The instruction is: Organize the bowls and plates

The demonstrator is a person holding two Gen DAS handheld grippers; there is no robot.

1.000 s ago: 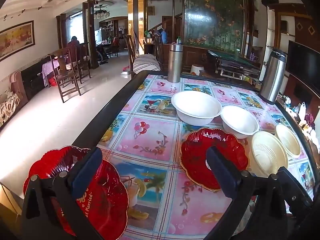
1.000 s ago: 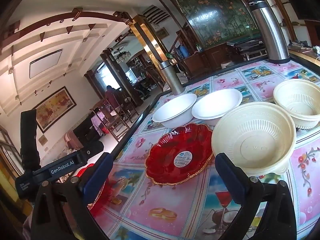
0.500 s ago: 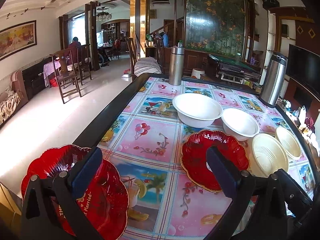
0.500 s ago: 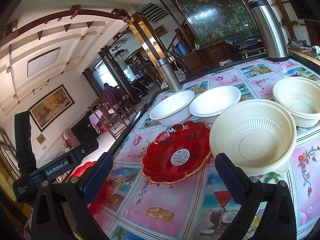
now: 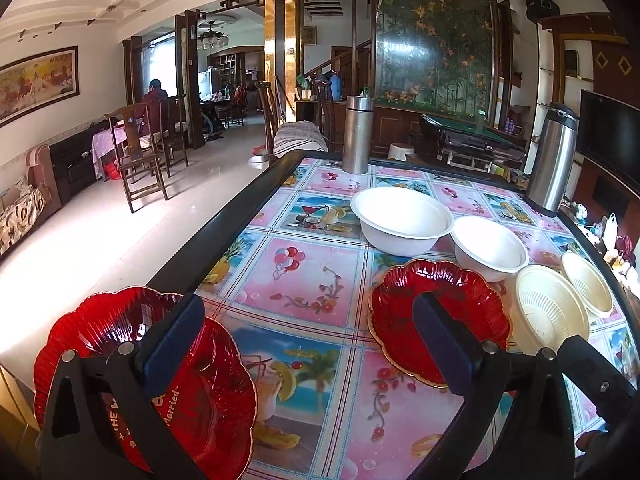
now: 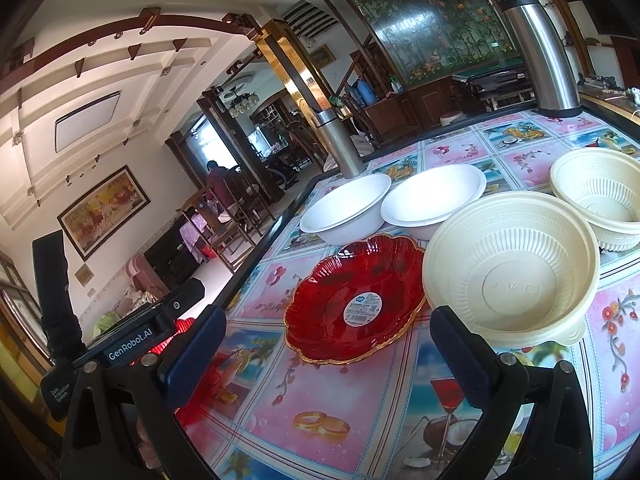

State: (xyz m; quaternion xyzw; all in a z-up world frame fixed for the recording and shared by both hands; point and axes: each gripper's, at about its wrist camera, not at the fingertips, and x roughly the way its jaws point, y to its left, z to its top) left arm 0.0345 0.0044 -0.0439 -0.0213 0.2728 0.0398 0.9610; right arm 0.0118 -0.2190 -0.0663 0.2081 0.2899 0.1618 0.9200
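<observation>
Glossy pink-and-blue patterned cloth covers the worktop [image 5: 304,292], which has a dark raised rim along its left edge. At the far edge stand two steel flasks: the taller flask [image 6: 538,48] at the far right corner, the shorter flask [image 5: 357,134] near the far left corner. Two white bowls sit side by side toward the far middle, the wider white bowl [image 5: 401,220] left of the smaller white bowl [image 5: 489,248]. Along the right edge lie two ribbed cream bowls, the near cream bowl [image 6: 512,268] just beside the far cream bowl [image 6: 598,196]. A red scalloped plate [image 6: 356,300] with a gold rim and a round sticker lies in the middle, touching or nearly touching the near cream bowl. A second red plate [image 5: 100,328] sits at the near left corner, overhanging the rim, under the left claw [image 5: 308,350], whose fingers are spread wide and grip nothing. The right claw [image 6: 326,360] is likewise spread and empty, hovering before the middle plate.
</observation>
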